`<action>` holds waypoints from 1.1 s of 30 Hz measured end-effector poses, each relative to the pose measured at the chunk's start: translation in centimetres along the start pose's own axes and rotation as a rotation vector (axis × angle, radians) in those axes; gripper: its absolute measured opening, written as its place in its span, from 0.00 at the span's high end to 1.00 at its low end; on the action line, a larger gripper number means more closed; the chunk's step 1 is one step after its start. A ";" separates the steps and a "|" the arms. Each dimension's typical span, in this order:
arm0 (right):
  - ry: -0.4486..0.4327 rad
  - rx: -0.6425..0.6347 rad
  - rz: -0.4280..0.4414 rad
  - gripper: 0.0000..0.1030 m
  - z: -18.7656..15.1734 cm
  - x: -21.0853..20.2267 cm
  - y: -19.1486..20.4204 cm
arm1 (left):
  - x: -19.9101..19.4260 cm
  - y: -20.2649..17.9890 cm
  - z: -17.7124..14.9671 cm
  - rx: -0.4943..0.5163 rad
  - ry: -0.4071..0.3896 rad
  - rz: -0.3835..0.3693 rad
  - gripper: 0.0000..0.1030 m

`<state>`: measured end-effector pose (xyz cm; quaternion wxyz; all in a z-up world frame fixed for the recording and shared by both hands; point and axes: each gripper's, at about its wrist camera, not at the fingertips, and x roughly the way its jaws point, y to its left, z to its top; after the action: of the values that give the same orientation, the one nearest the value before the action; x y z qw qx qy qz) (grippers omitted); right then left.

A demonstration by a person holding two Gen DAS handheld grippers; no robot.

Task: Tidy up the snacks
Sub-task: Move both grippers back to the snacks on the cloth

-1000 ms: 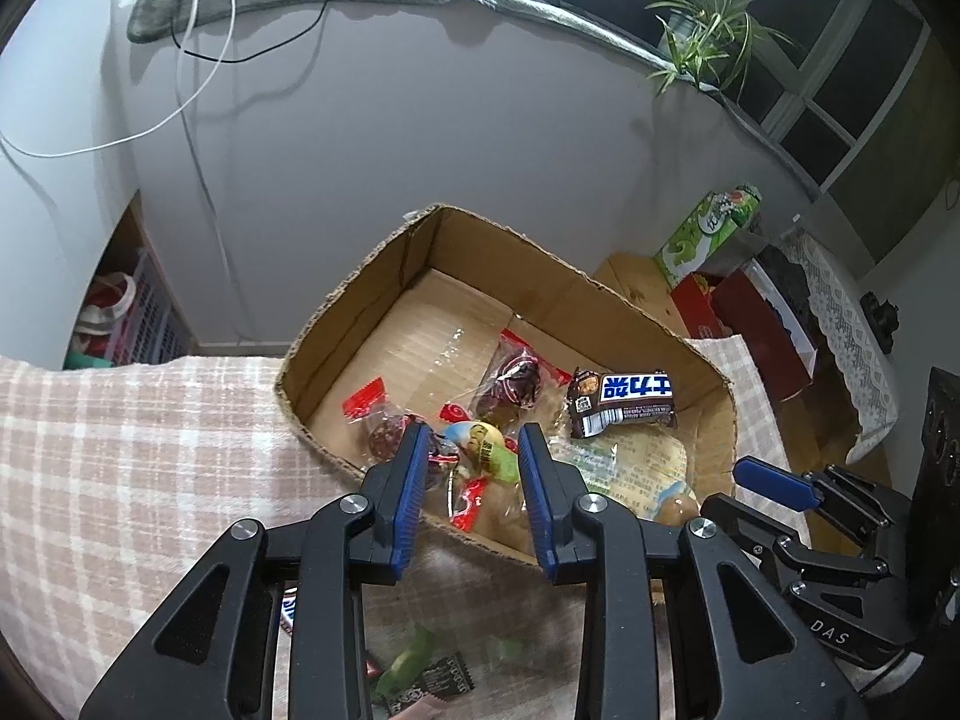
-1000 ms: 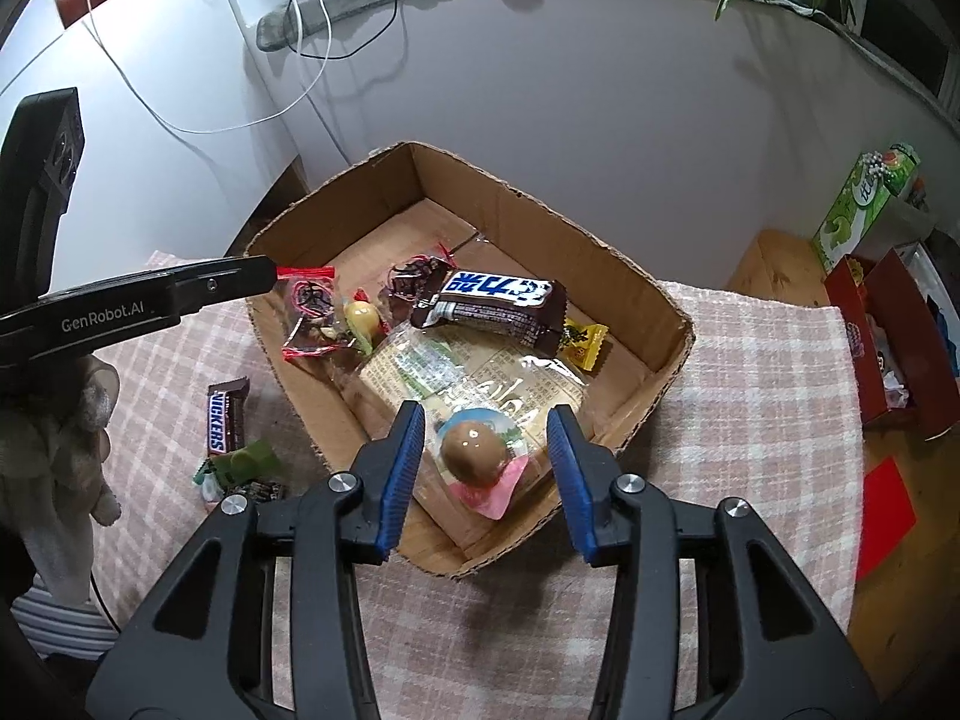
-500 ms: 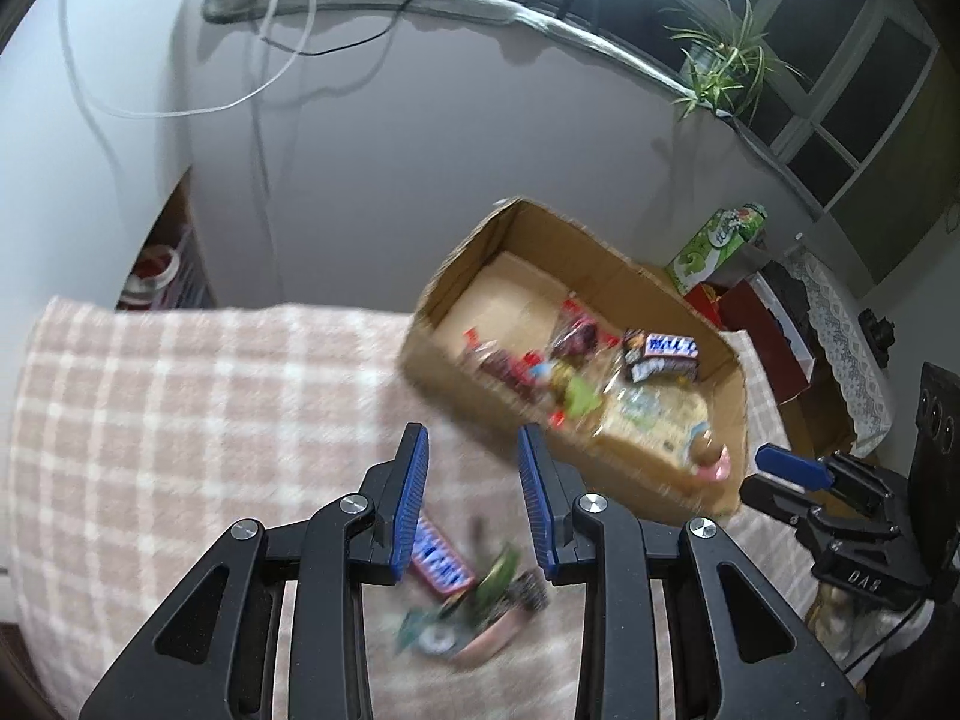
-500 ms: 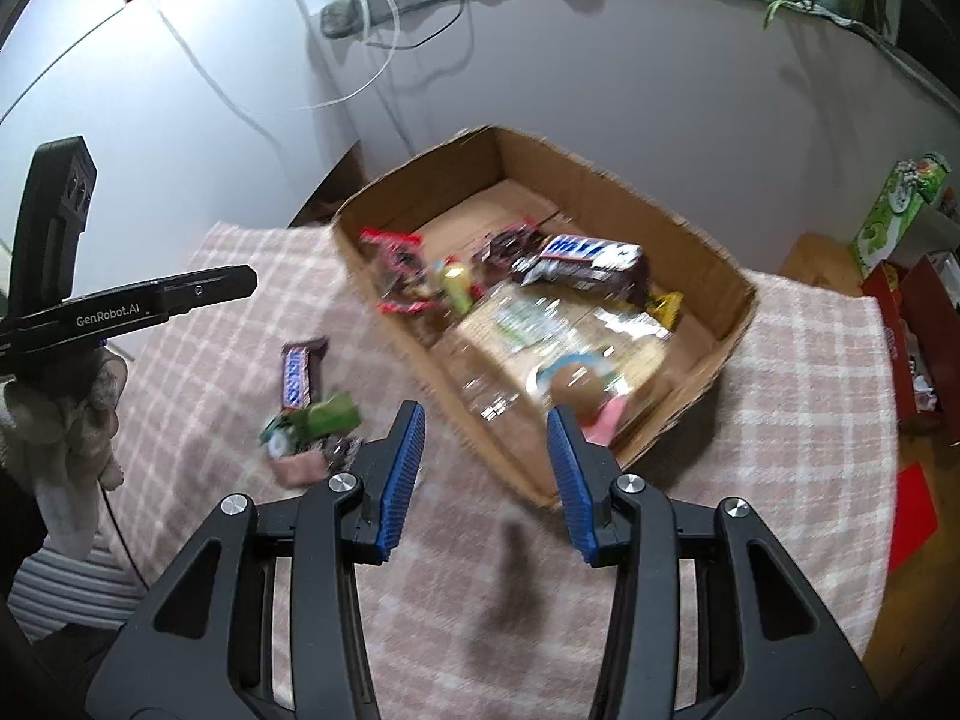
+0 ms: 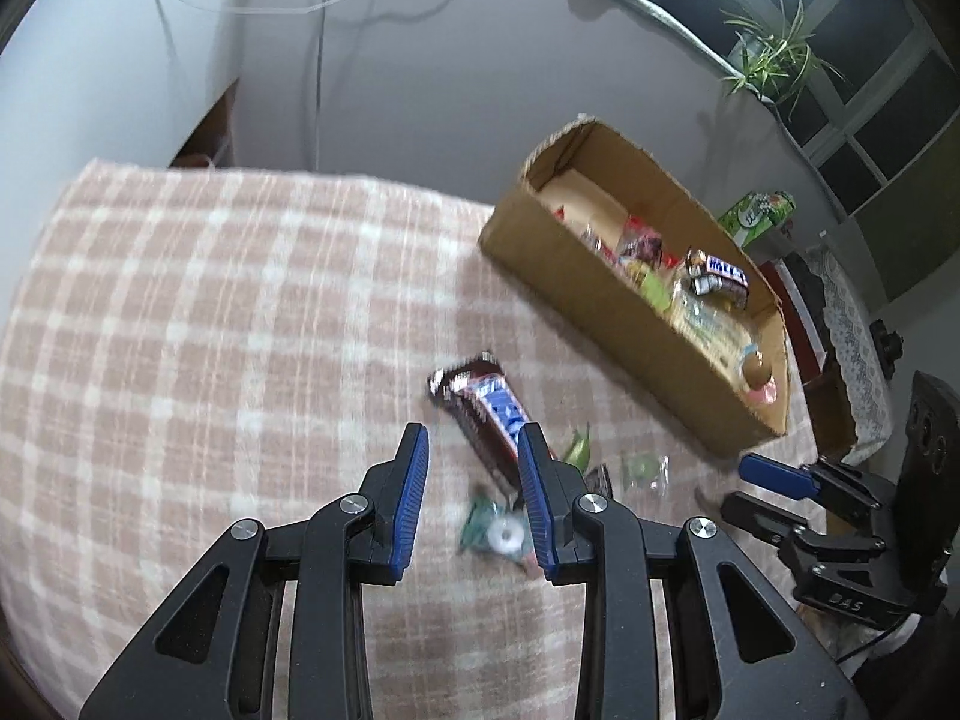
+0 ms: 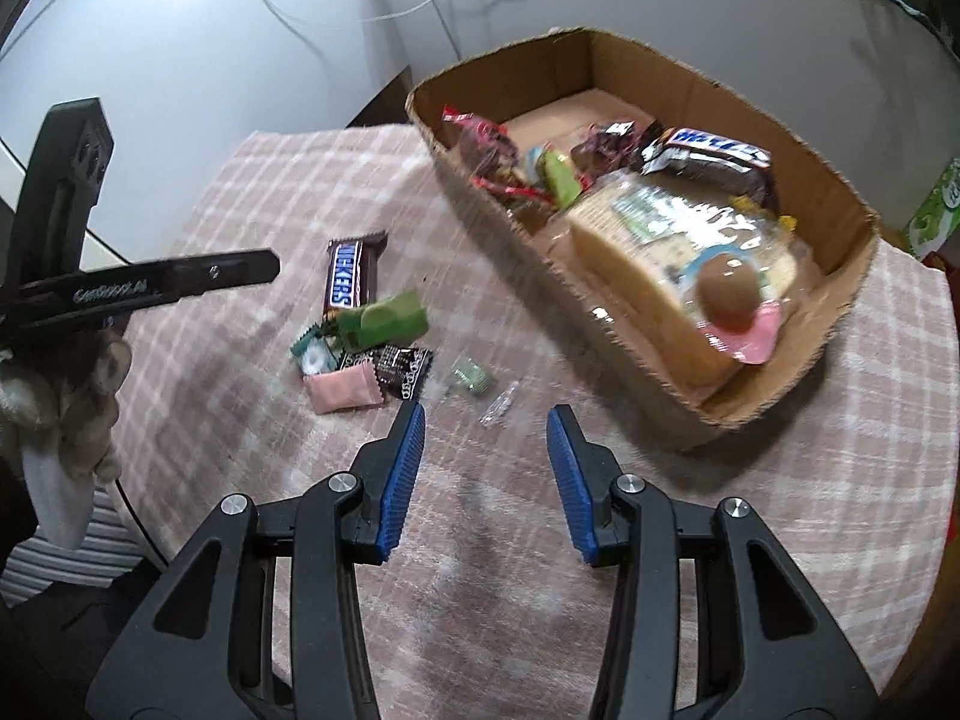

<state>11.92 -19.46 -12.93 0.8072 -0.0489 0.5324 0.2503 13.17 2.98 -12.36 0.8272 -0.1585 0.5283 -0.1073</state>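
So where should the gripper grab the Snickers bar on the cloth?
Probably across the middle of the Snickers bar, coming from above with the fingers on its two long sides. It lies flat on the checked cloth, narrow across, and its upper half is clear of the other sweets.

1. the cardboard box (image 6: 708, 402) stands on the table (image 6: 780, 540), to the right of the loose snacks.
2. in the box a chocolate bar (image 6: 708, 159) lies behind a big packet (image 6: 630, 252).
3. on the table left of the box lies a snickers bar (image 6: 351, 273); several small candies (image 6: 360, 354) lie just before it.
4. a wall (image 6: 210, 60) is behind the table.
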 end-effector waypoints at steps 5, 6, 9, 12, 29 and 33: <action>0.023 -0.020 -0.014 0.57 0.3 1.7 0.1 | 0.2 -0.6 -2.4 0.023 0.038 -0.021 0.72; 0.026 -0.021 -0.015 0.57 0.4 2.0 0.0 | 0.3 -1.0 -2.9 0.043 0.046 -0.029 0.72; 0.027 -0.031 -0.012 0.57 0.7 2.5 0.0 | 0.8 -2.3 -3.8 0.127 0.054 -0.018 0.72; 0.024 -0.052 -0.005 0.57 1.0 2.8 0.3 | 1.2 -3.6 -4.2 0.200 0.057 -0.018 0.72; 0.060 -0.077 0.041 0.57 2.1 5.7 1.4 | 2.6 -4.9 -5.3 0.328 0.089 -0.030 0.72; 0.074 -0.095 0.042 0.57 1.7 5.4 1.3 | 2.6 -5.3 -6.0 0.362 0.109 -0.040 0.72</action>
<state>14.45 -15.86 -16.76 0.7784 -0.0851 0.5501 0.2902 8.80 -3.72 -14.88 0.8101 -0.0114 0.5411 -0.2253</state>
